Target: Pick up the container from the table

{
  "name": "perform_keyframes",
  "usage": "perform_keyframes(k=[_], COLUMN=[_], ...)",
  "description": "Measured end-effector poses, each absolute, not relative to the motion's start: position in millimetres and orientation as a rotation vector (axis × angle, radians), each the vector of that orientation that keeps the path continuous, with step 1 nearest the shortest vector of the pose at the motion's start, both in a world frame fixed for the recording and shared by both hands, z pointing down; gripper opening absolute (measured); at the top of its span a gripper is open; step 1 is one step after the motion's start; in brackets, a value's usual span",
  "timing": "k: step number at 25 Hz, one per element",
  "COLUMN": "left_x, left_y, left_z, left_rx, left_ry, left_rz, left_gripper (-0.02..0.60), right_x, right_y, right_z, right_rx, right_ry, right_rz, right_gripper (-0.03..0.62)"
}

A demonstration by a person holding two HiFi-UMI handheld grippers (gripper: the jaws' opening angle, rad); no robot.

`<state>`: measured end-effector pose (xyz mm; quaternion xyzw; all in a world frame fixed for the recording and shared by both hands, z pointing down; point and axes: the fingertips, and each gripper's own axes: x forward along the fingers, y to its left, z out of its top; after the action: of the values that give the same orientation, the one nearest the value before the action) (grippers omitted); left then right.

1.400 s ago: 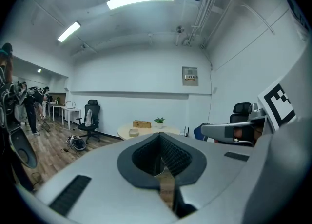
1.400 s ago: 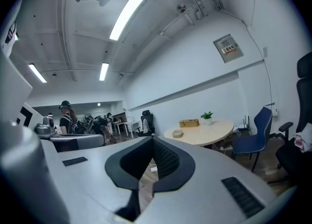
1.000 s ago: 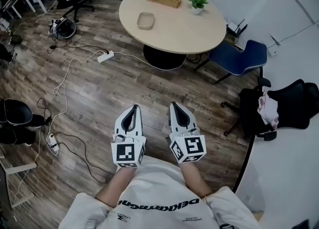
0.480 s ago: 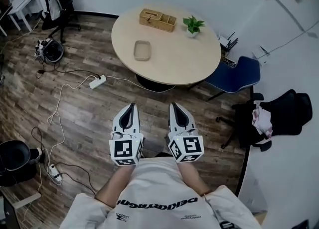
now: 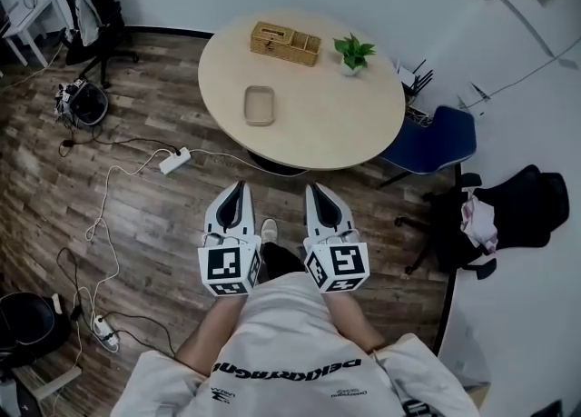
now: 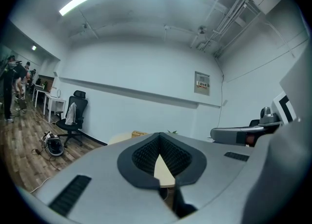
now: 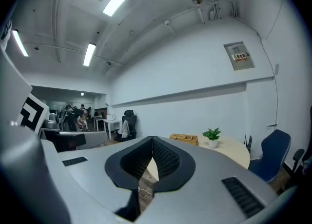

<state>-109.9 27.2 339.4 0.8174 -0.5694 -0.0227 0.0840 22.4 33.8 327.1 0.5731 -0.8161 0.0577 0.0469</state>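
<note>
Left claw (image 5: 239,190), right claw (image 5: 315,192): closed, empty

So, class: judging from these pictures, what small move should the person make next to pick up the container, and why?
Probably step toward the round table, carrying both claws forward. The left claw and right claw are shut, empty and over the floor, well short of the container.
</note>
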Motion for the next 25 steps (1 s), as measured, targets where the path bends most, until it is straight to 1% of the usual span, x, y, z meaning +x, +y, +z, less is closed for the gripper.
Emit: perform_keyframes(k=[5,14,25], left_x=[-112,-105,-87], left_y=[-21,-140,-245], left_z=[349,384,461], left_rx=[2.438,2.372,2.262], left_ry=[-1.693,-1.67,-1.596], left_rz=[-0.028,0.111,0.3], left_gripper=[0.015,0.015,0.017], right_x=[20,27,26], right_y=[-21,-142,-250], right_z=[342,382,454], right_rx=[1.734,1.665,1.57], right_ry=[-2.494,-2.45,-2.392], right_rz=[0.235,0.406,0.67], right_gripper=[0.032,0.032,0.034])
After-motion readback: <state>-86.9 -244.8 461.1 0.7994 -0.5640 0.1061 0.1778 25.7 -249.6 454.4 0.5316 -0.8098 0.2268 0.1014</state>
